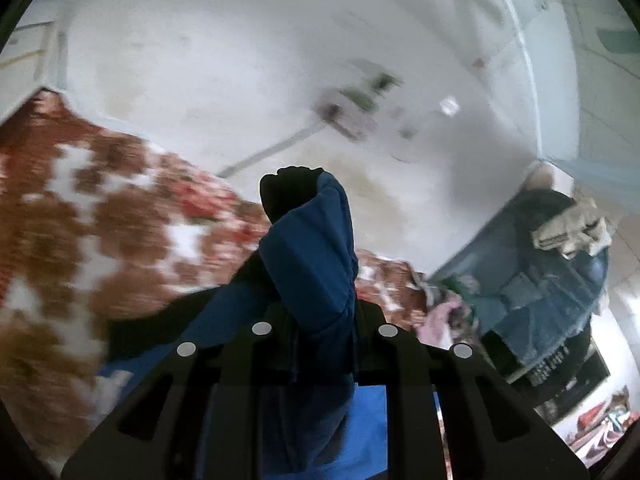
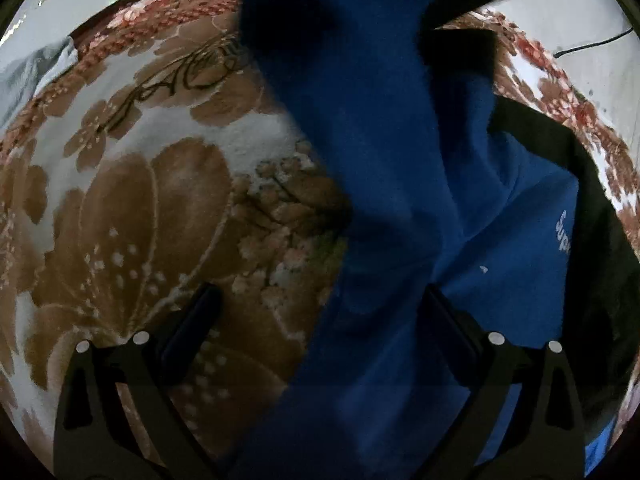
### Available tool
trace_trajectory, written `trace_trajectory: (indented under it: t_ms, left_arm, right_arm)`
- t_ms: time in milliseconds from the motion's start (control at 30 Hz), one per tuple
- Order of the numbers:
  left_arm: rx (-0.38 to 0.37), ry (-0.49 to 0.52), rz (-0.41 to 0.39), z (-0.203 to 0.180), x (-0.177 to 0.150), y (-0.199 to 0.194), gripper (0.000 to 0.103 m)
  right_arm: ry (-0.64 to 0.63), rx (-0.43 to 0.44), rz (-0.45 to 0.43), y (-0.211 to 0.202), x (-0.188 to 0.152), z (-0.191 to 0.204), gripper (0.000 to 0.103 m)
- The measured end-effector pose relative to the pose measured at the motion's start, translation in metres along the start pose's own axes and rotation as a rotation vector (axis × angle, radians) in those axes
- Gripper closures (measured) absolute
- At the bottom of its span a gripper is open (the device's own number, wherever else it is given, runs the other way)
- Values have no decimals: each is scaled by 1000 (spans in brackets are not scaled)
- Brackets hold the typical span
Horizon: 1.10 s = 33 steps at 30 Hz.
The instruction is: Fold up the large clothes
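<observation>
While the blue garment (image 2: 400,184) drapes over a floral carpet (image 2: 132,208), the left claw (image 1: 316,320) is clenched on its black-cuffed sleeve (image 1: 308,240); the right claw (image 2: 320,300) gapes around a fold. Piled clothes (image 1: 548,272) lie near the wall.

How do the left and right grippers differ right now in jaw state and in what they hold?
The left gripper is shut on a bunched fold of the blue garment with black trim; the right gripper stands wide open, with the cloth only draped between its fingers. The left view is tilted towards the pale floor; the right looks down on the brown floral carpet. Both have black fingers.
</observation>
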<state>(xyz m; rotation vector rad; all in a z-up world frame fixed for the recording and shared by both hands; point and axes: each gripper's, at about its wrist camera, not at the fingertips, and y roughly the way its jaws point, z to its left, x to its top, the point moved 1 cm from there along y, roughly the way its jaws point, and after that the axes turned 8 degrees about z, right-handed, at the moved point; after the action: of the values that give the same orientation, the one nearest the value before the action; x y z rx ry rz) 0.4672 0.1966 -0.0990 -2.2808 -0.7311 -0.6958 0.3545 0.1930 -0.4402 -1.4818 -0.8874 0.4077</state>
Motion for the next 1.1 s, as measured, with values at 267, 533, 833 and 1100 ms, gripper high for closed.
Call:
trace_trajectory:
  t_ms: [267,533,833,1100]
  left_arm:
    - [-76,8,77,-121,-60,158,87]
    - [-18,62,303,-151,-147,290,87]
    - [119,150,480,-130,-211,365,87]
    - [197,193,802,-124,-299,433,37]
  right_arm:
    - [-89,54,-11,-3,-8,-1,4]
    - [-74,118,-72,-1,-19,-12,4]
    - [-71,135,-132,-2,-30,-13,4]
    - [-95,174,-113,-9,-36,-15,4]
